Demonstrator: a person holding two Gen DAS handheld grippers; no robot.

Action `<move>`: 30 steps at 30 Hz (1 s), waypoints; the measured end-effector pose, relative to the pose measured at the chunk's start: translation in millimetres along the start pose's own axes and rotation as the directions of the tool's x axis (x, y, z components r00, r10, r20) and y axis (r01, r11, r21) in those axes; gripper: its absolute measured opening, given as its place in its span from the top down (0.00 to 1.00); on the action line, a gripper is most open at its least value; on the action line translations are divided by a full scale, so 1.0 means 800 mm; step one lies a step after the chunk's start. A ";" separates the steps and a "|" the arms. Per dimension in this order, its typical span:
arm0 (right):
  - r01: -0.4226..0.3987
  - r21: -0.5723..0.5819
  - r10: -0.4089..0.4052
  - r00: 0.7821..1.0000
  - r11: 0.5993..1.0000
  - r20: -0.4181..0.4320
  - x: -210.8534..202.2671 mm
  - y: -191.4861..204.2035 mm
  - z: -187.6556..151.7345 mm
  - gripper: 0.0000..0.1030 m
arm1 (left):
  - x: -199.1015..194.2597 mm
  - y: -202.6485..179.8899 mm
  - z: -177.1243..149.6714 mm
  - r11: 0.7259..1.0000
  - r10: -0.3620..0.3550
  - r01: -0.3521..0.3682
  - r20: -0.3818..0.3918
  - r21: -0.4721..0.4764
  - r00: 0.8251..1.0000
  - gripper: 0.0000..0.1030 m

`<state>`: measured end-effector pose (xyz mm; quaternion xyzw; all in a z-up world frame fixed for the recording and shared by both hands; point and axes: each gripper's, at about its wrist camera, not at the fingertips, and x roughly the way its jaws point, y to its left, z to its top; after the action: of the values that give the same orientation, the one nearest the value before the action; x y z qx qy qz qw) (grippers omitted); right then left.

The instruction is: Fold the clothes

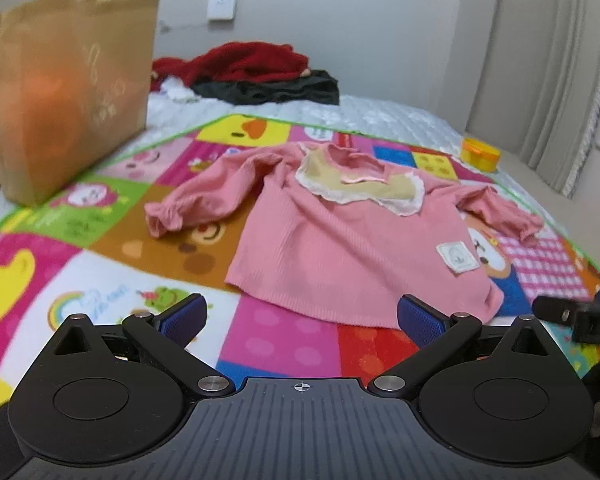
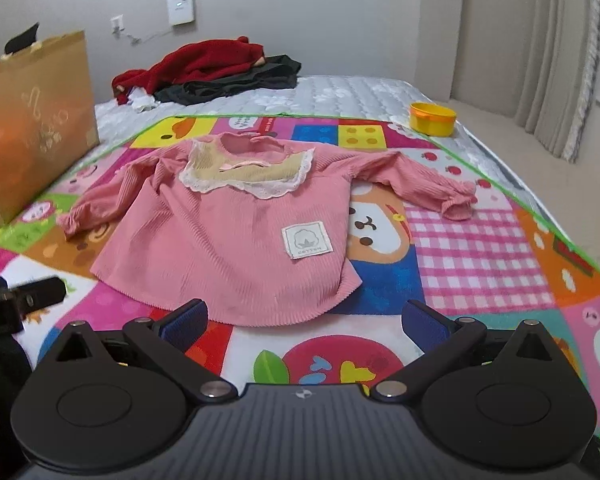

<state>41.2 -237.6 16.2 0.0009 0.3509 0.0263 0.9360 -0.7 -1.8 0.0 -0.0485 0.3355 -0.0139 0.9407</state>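
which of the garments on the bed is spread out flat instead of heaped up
The pink top on the colourful mat; the red garment and dark garment lie bunched together near the wall.

The white square patch (image 2: 307, 240) on the front of the pink top (image 2: 228, 248), low on the side toward the yellow bowl (image 2: 433, 118), reads "COTTON" under a small cotton-boll emblem. Print on the paper bag (image 2: 36, 128) and on the play mat (image 2: 480, 248) is too blurred to read.
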 end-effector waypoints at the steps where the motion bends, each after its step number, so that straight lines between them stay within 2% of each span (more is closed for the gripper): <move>1: -0.001 0.003 0.001 1.000 1.000 -0.003 0.000 -0.002 0.001 0.00 | -0.001 -0.004 -0.001 1.000 0.003 -0.003 0.008 0.008 1.000 0.00; 8: -0.009 0.027 0.009 1.000 1.000 -0.016 -0.004 -0.016 0.006 0.00 | -0.007 -0.028 -0.010 0.998 0.018 -0.023 0.066 0.061 0.998 0.00; 13: -0.011 -0.003 0.011 1.000 1.000 -0.007 0.002 -0.002 -0.001 0.00 | 0.008 -0.006 0.001 1.000 -0.012 0.012 0.005 0.005 1.000 0.00; 30: -0.016 0.001 0.016 1.000 1.000 -0.018 0.004 0.000 -0.002 0.00 | 0.007 -0.010 -0.005 1.000 -0.011 0.010 0.005 0.028 1.000 0.00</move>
<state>42.2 -237.2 12.9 0.0039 0.3592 0.0337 0.9326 1.4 -10.8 -5.6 -0.0370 0.3324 -0.0234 0.9421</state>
